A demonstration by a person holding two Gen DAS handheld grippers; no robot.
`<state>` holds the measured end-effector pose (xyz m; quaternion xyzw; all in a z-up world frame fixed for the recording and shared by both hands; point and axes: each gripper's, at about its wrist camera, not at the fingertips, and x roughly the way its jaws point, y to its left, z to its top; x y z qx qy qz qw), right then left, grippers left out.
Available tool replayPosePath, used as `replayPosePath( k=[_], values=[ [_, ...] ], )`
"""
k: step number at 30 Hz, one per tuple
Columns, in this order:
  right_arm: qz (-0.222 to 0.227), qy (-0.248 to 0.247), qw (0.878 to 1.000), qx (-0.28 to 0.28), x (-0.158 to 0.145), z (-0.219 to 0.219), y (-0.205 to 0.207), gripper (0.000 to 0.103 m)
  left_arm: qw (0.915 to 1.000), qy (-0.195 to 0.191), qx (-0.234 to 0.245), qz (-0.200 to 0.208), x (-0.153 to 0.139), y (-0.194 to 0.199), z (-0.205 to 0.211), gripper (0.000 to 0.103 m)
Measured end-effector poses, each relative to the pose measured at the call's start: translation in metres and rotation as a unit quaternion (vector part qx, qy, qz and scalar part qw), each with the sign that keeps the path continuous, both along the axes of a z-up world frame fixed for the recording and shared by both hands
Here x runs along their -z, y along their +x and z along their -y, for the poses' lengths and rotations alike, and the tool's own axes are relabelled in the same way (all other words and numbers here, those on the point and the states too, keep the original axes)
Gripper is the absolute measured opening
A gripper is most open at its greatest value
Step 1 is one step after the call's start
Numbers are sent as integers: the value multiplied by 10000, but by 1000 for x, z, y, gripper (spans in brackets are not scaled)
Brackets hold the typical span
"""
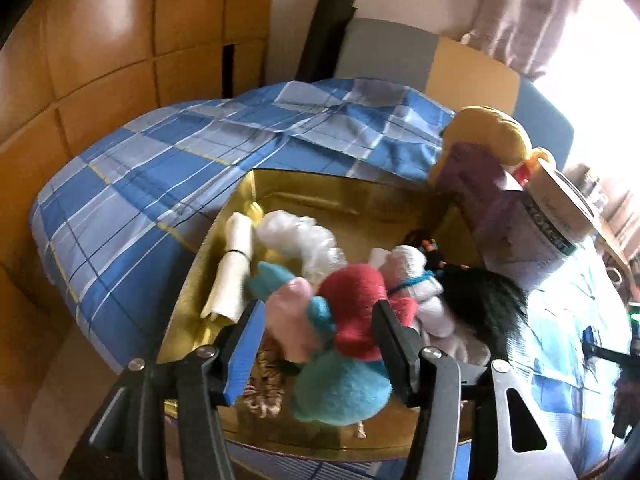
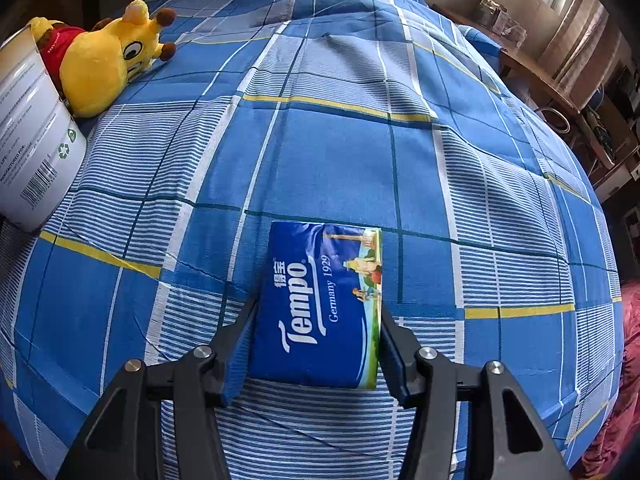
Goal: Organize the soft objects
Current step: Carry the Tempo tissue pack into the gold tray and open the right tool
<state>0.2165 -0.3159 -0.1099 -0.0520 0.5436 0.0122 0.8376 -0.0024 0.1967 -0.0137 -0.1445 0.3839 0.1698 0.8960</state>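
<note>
A gold-lined box lies on the blue plaid bedspread and holds several soft things: a cream cloth roll, white fluff, a red, teal and pink felt toy, a white plush and black fur. My left gripper hangs over the box, open, its fingers either side of the felt toy, and the left pad stands apart from it. My right gripper is shut on a blue Tempo tissue pack just above the bedspread.
A yellow giraffe plush in a red shirt lies at the far left beside a white tin. Both also stand right of the box, with a purple object. Wooden wardrobe doors line the left; shelves the right.
</note>
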Motion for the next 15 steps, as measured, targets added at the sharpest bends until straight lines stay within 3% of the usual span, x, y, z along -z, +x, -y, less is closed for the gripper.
replayPosePath(
  k=[8, 15],
  values=[
    [-54, 60, 9999, 93, 0, 0, 3, 55, 9993, 188, 315, 20, -9, 0, 26, 59],
    [-169, 208, 9986, 453, -3, 6, 11, 54, 9977, 417, 526, 103, -16, 1, 37, 67]
  ],
)
